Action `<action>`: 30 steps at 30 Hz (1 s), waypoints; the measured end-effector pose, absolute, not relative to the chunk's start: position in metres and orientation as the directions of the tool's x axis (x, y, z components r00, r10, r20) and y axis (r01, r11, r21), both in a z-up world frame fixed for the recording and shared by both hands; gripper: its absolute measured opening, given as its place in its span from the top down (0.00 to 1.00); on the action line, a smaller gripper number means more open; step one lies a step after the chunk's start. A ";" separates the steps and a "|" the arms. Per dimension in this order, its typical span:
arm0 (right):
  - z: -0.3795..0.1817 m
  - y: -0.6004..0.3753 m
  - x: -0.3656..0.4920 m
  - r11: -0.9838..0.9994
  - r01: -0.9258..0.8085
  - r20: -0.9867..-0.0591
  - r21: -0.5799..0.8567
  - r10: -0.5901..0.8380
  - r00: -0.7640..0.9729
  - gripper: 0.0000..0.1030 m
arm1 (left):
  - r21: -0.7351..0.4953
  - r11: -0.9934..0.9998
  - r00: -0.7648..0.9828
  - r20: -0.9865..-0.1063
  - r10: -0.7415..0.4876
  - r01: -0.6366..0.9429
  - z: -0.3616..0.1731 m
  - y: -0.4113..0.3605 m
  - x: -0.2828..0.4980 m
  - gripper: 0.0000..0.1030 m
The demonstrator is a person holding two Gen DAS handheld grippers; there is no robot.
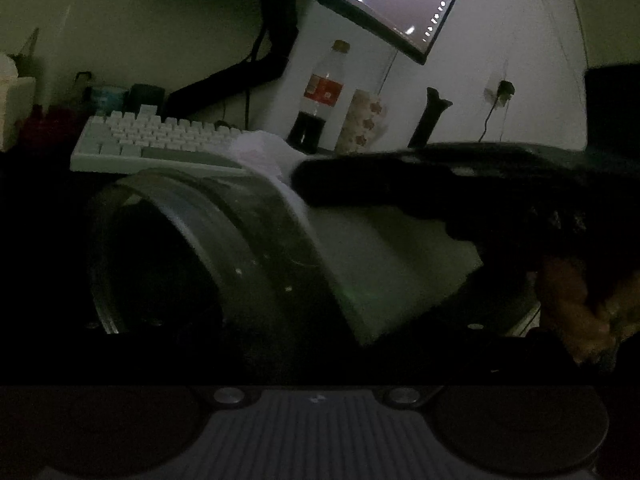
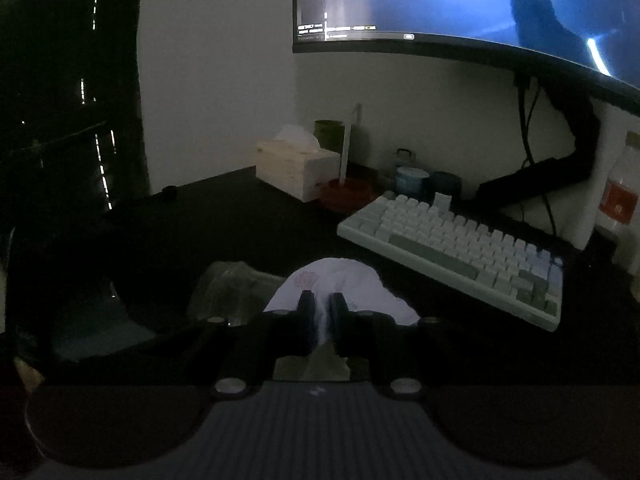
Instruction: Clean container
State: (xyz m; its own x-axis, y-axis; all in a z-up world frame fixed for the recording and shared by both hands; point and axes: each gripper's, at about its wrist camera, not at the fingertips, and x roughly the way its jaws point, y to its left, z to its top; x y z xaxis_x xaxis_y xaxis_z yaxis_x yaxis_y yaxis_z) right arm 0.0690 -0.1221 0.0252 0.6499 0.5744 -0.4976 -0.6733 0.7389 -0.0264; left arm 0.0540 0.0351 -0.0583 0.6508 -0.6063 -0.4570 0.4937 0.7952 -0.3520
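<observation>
the room is dark, but i can see the right gripper (image 2: pixel 323 308) with its two black fingers squeezed in tight on a white tissue (image 2: pixel 340 284), and the tissue has a faint pink flower print on it. the clear container (image 1: pixel 208 248) lies tipped on its side on the dark desk (image 2: pixel 208 232), with its round mouth open toward the left camera. it looks like see-through plastic, smooth and shiny, with a thick rim and a few little specks on its wall. the tissue is soft and crumpled and drapes over the top and side of the container. the left gripper is hard to see; its fingers do not show in the dark, so i cannot tell if it is wide or narrow, or if it holds the container. i think the step now is wiping the container with the tissue. to do it well, the tissue should stay pinched, press lightly, and rub round the curved wall, while the container is kept from rolling. a pale keyboard (image 2: pixel 452 252) sits just behind, so rub with small moves.
</observation>
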 end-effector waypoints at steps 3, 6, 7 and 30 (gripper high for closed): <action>0.025 -0.123 0.083 0.757 -0.653 -0.505 -0.001 0.563 0.654 0.87 | -0.348 0.798 0.662 -0.446 -0.602 0.492 -0.060 0.038 0.056 0.00; 0.023 -0.124 0.101 0.797 -0.605 -0.508 -0.007 0.518 0.688 0.87 | -0.367 0.797 0.665 -0.441 -0.603 0.480 -0.060 0.043 0.060 0.00; 0.022 -0.124 0.104 0.811 -0.585 -0.511 0.000 0.503 0.697 0.87 | -0.370 0.796 0.665 -0.439 -0.604 0.478 -0.060 0.044 0.061 0.00; 0.022 -0.113 0.084 0.714 -0.695 -0.485 0.087 0.640 0.596 0.84 | -0.318 0.816 0.692 -0.434 -0.577 0.482 -0.061 0.046 0.056 0.00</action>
